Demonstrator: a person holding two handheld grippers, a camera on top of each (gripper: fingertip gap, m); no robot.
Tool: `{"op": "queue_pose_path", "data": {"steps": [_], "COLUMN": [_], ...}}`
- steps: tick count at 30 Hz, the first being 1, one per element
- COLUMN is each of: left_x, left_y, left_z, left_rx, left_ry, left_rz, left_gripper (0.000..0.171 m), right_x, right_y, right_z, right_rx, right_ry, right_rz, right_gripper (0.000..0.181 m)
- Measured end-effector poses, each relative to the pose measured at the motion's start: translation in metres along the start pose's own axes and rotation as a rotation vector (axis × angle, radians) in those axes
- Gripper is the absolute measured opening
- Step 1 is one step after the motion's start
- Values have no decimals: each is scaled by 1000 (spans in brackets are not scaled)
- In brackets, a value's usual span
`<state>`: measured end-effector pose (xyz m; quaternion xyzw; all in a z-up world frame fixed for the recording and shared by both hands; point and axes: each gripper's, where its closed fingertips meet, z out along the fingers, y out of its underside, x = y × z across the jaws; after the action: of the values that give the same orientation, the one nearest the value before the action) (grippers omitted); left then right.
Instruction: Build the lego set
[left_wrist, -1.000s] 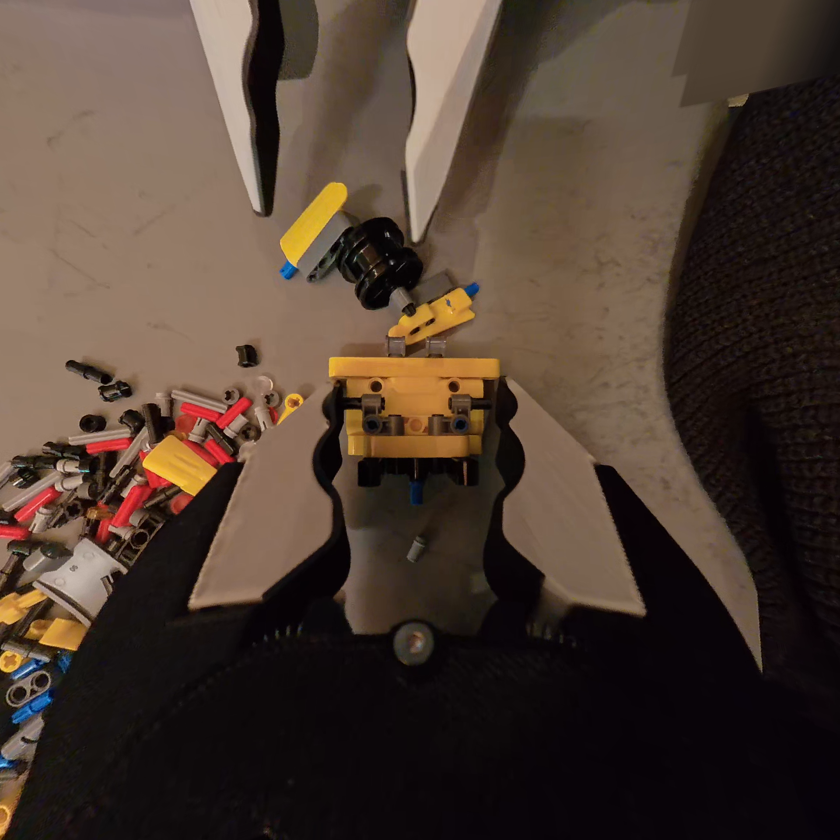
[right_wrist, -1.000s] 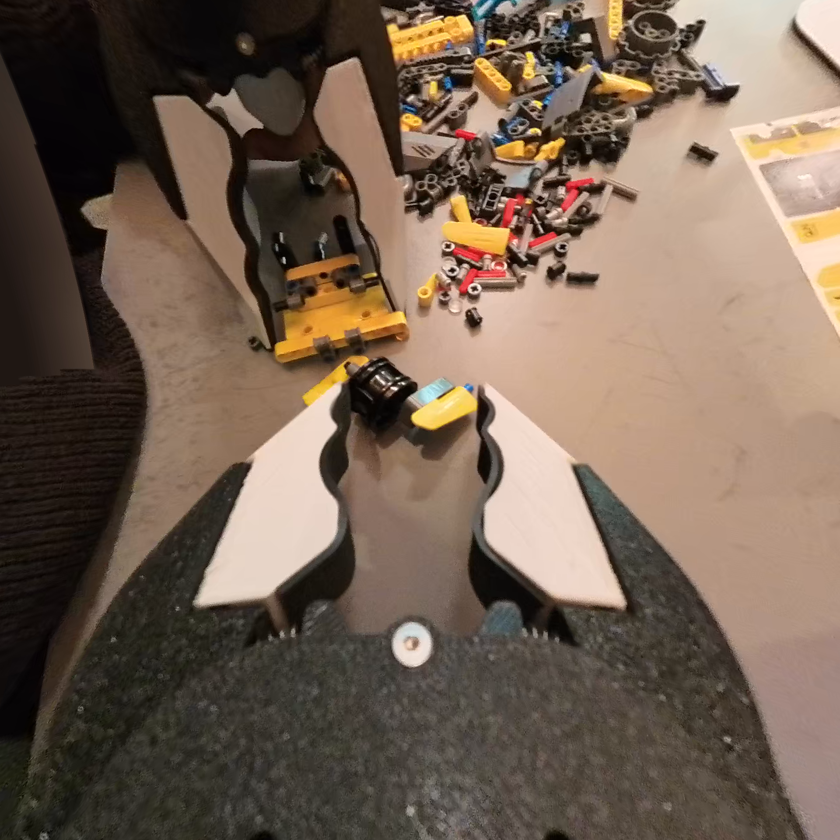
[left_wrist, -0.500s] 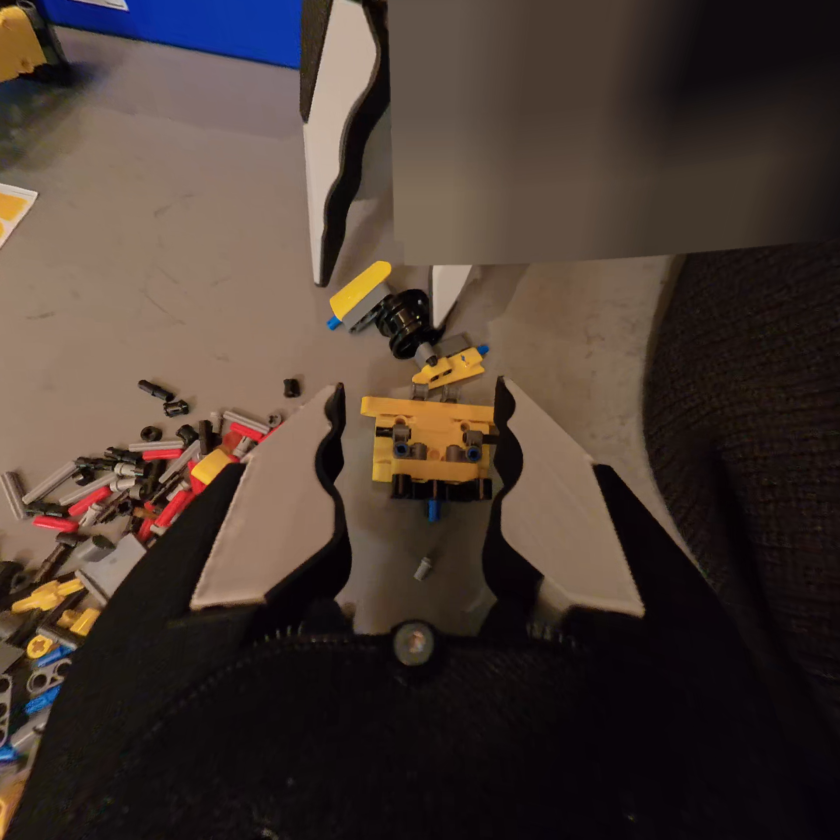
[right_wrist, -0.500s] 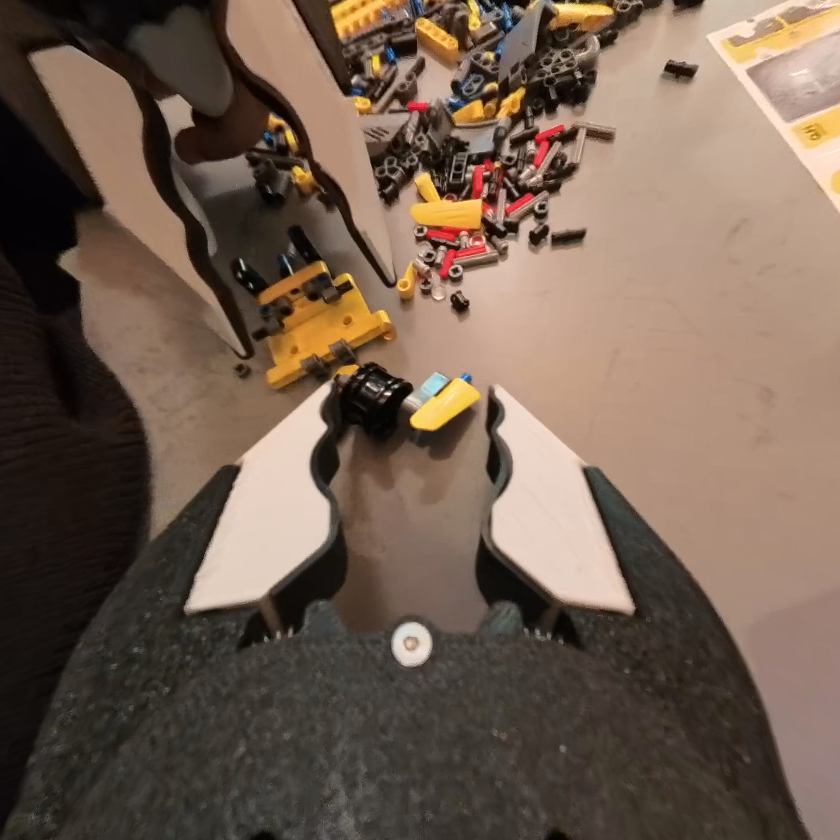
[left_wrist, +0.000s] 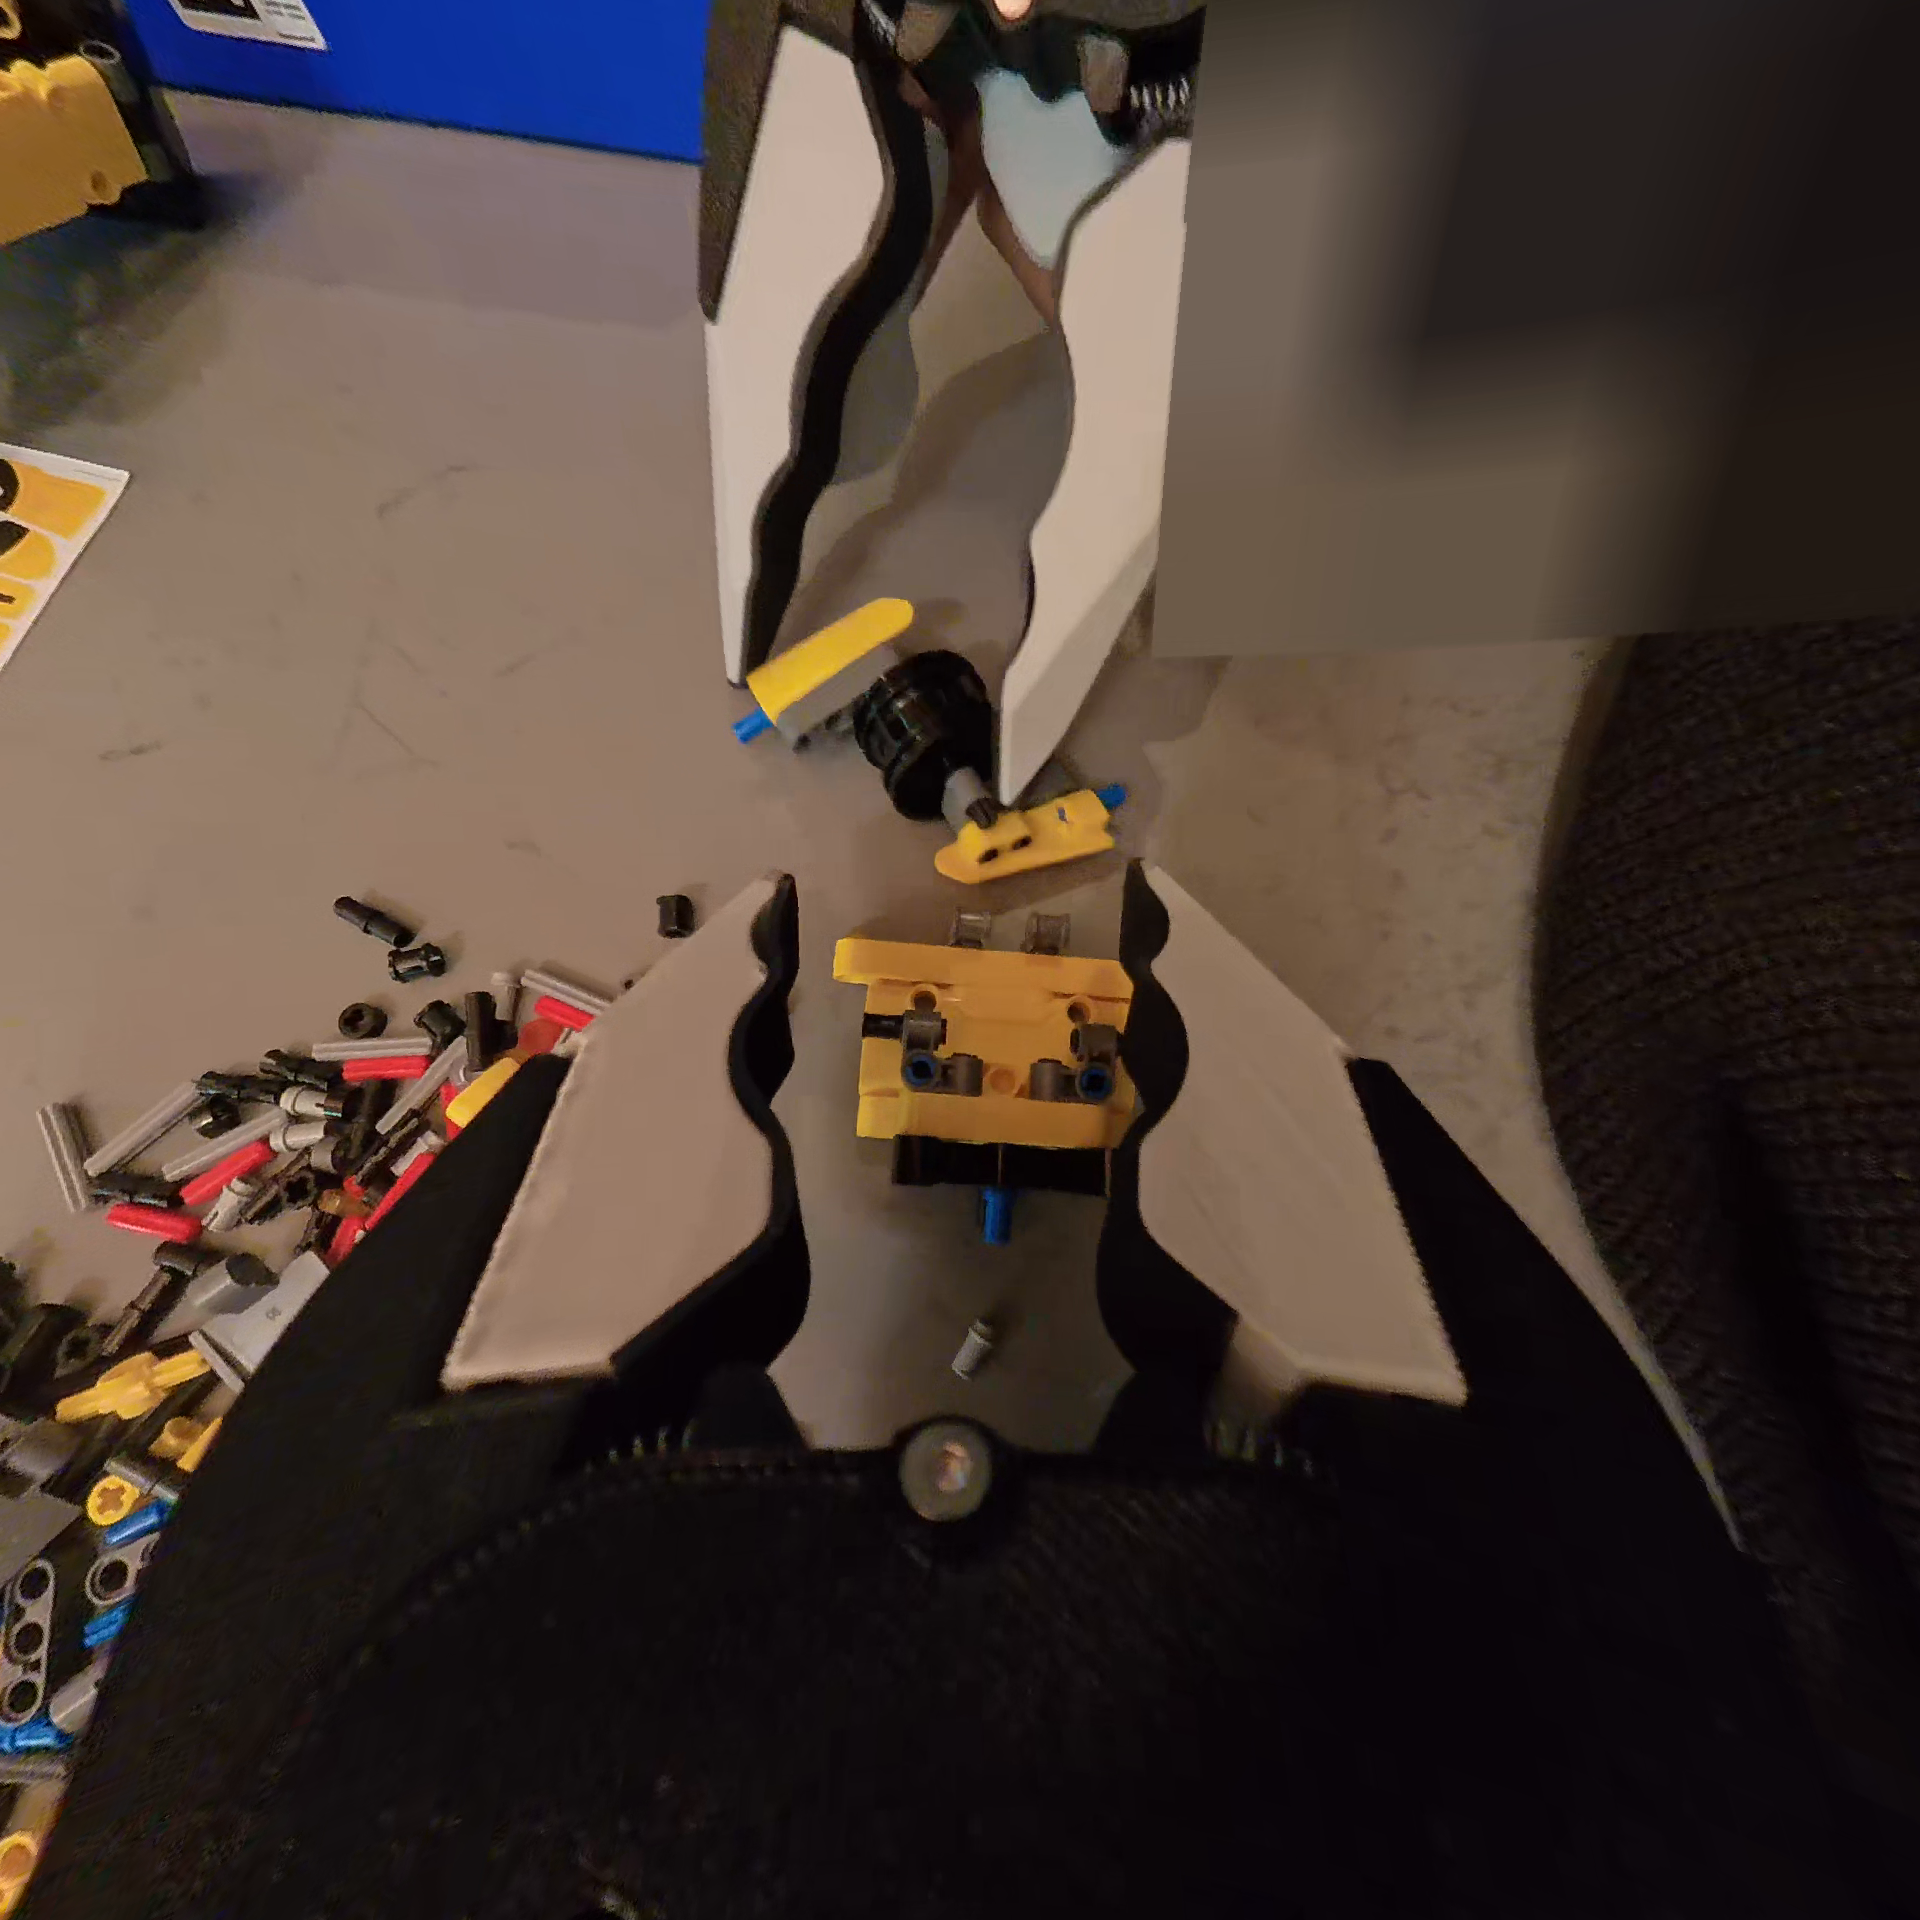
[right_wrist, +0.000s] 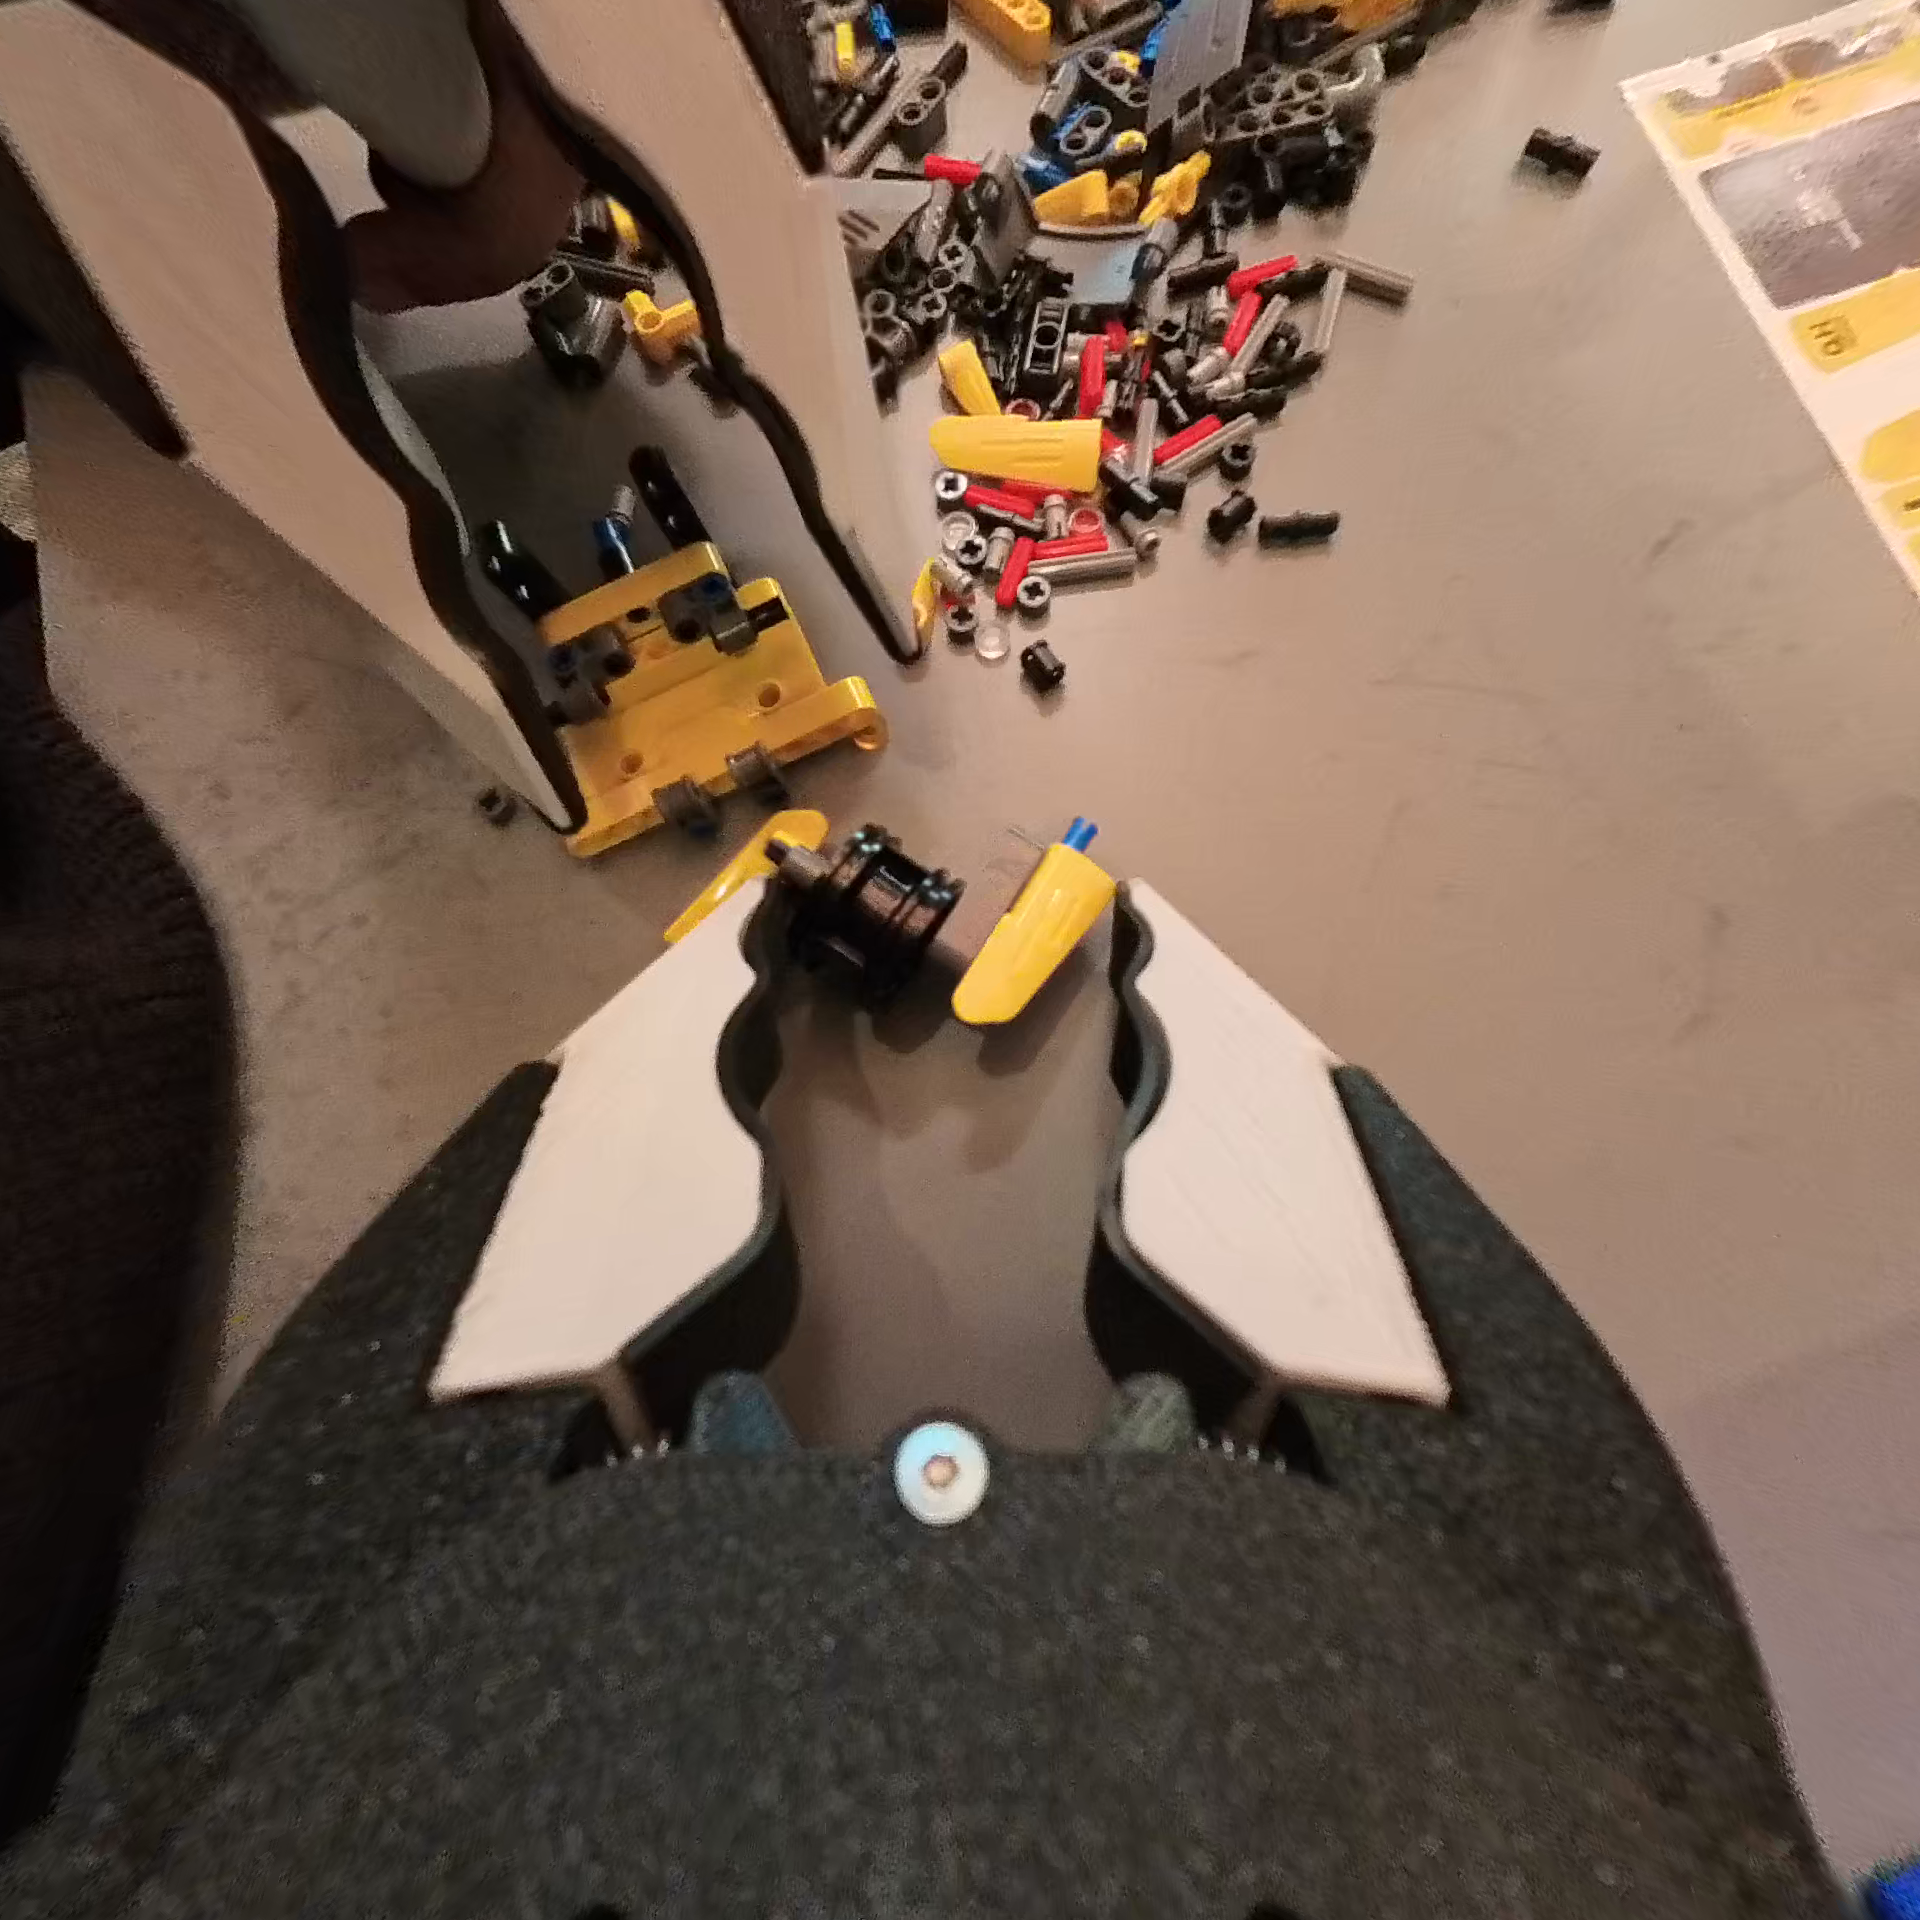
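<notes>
A yellow block assembly with black and grey pins lies on the grey table between the fingers of my open left gripper. It sits close against the right finger, with a gap at the left one. Just beyond it lies a black wheel hub on an axle with a yellow panel at each end. My open right gripper straddles the hub and one yellow panel, its left fingertip at the hub. The right gripper also shows in the left wrist view, and the left gripper around the block in the right wrist view.
A pile of loose red, grey, black and yellow parts spreads beside the left gripper. A printed sheet lies farther out. A small grey pin lies by the block. A dark knit sleeve borders the table edge.
My left gripper has drawn back from the yellow block, which now sits off-centre toward the right finger. The wheel assembly has turned a little between the right gripper's fingers.
</notes>
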<state>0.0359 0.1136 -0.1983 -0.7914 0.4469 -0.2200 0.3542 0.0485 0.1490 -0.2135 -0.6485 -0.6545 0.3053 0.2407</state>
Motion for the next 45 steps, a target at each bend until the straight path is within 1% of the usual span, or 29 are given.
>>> {"op": "queue_pose_path", "data": {"steps": [2,4,7,9,12,16,19,21,23,26,27,30,31,33,36,39,42,45], "left_x": [2,4,6,5,2,-8,-2,2,0,-4,-5,-8,-9,-9,-9,-7,-3,6], "left_y": [1,0,-5,-10,-18,-26,-35,-42,-45,-44,-42,-39,-38,-34,-27,-20,-16,-17], "left_z": [1,3,4,5,5,-2,-7,-11,-14,-14,-13,-11,-10,-7,0,10,17,21], "left_rx": [-15,-18,-9,0,29,112,186,238,268,261,248,212,197,154,52,-51,-101,-93], "left_ry": [-6,-6,-11,-23,-23,-29,68,127,132,93,65,-10,-41,-118,-257,-361,-396,-380], "left_rz": [20,29,8,-33,-131,-251,-325,-357,-367,-339,-321,-232,-180,-40,201,416,546,631], "left_gripper": [60,60,57,54,54,52,39,29,25,12,7,5,5,5,5,6,6,6], "right_x": [4,2,0,2,7,16,18,17,15,13,13,16,17,17,17,16,12,5], "right_y": [1,-1,-7,-13,-28,-47,-55,-56,-54,-52,-51,-44,-41,-34,-19,-7,4,13], "right_z": [-1,-1,-4,-8,-20,-41,-50,-50,-48,-43,-42,-37,-35,-31,-23,-17,-15,-17], "right_rx": [3,17,60,92,178,306,360,362,345,325,319,277,256,216,128,60,-4,-56], "right_ry": [6,-20,-41,-24,17,102,146,157,164,161,159,152,145,112,71,48,18,-34], "right_rz": [-4,3,9,-2,-22,-56,-81,-93,-105,-113,-110,-87,-75,-34,2,9,2,3], "right_gripper": [62,62,62,62,62,62,61,61,62,62,62,60,59,58,57,57,56,56]}}
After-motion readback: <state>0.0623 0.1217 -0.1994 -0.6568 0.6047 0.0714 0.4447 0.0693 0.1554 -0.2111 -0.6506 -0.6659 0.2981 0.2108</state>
